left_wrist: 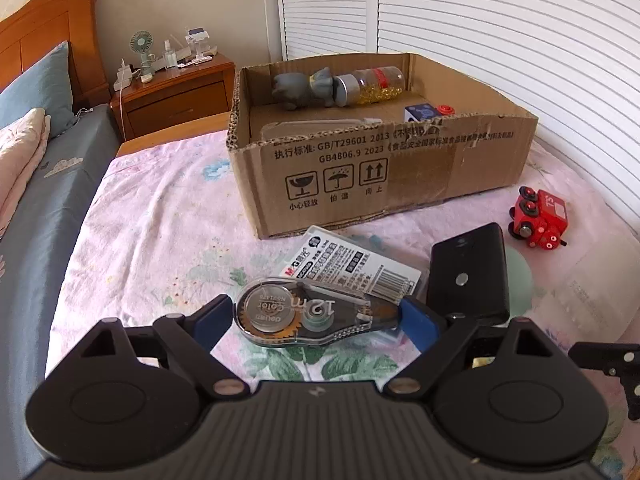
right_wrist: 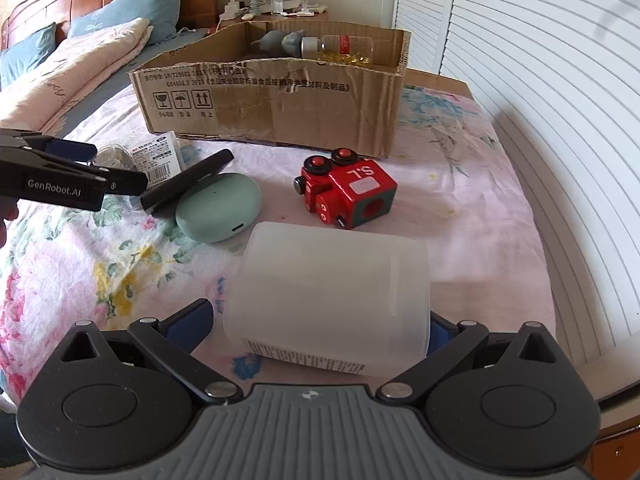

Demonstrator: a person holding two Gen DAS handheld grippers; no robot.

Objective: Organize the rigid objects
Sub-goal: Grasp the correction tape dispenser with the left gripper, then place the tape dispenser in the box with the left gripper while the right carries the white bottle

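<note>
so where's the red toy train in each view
Left wrist view: the red toy train is at the right edge, right of the cardboard box.
Right wrist view: the train is centre frame, just before the box.
Shared landmark: the cardboard box.

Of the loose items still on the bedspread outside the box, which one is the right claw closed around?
The frosted white plastic container, lying on its side between the right claw's fingers. The red toy train, mint-green case and black device lie beyond it, untouched.

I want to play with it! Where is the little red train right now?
The red toy train lies on the flowery bedspread, just in front of the cardboard box, right of the green case. Neither gripper touches it.
</note>
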